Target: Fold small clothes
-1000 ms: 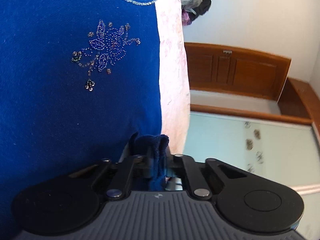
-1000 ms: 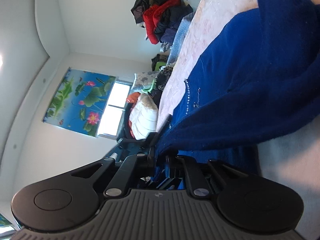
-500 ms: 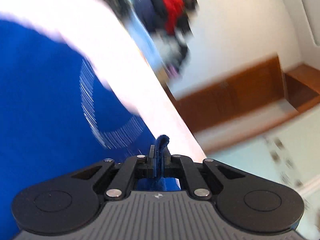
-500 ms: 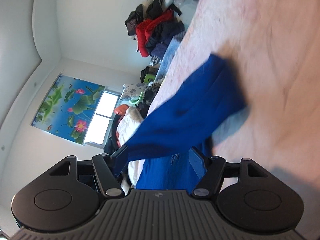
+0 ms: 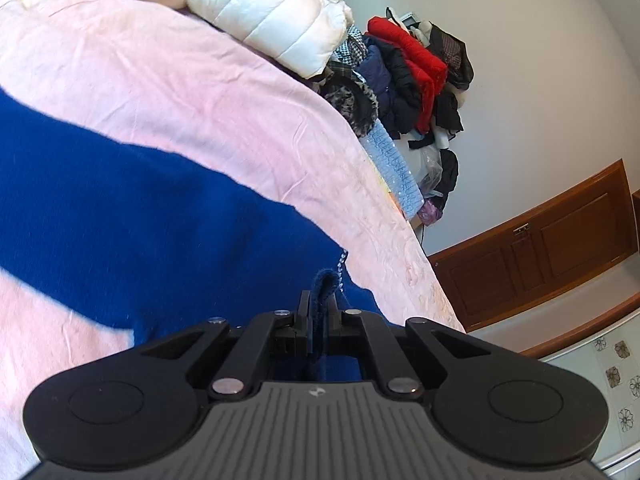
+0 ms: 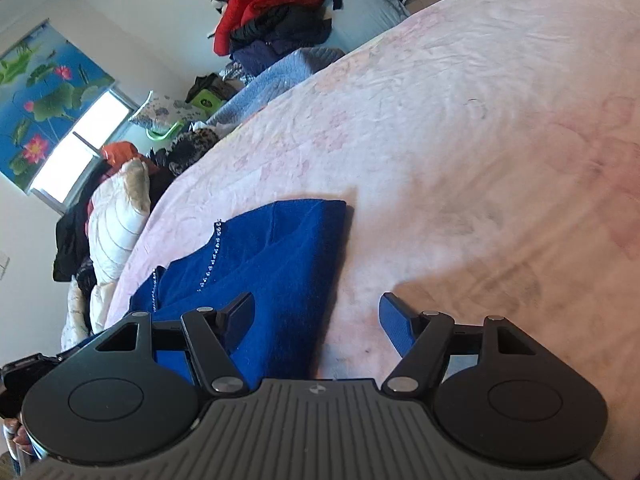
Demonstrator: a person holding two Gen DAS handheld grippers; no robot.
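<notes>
Blue knit fabric of the sweater [image 5: 152,216] lies spread across the pink bedsheet [image 5: 200,92], and a bunched edge of it stands pinched between the narrow jaws of the left gripper [image 5: 319,300]. A short string of rhinestone beads [image 5: 342,266] on the sweater shows just beyond the fingertips. In the right wrist view the sweater [image 6: 280,264] lies folded on the sheet [image 6: 480,140], its far end a straight edge, with a line of beads [image 6: 212,254] running along the neckline. The right gripper [image 6: 318,308] has its jaws spread wide and holds nothing; its left finger [image 6: 240,312] hangs over the blue cloth, and its right finger [image 6: 394,322] over bare sheet beside the sweater's edge. Whether either finger touches the surface cannot be told.

A white quilted jacket [image 5: 264,8] lies at the far side of the bed, well apart from the sweater. Beyond the bed's end a heap of clothes [image 5: 408,76], red and dark among them, is piled against the white wall, with a light blue knitted piece [image 5: 394,172] at its foot. A wooden cabinet [image 5: 540,248] stands along the wall. The right wrist view shows a lotus-print blind [image 6: 40,92] over a bright window [image 6: 80,144].
</notes>
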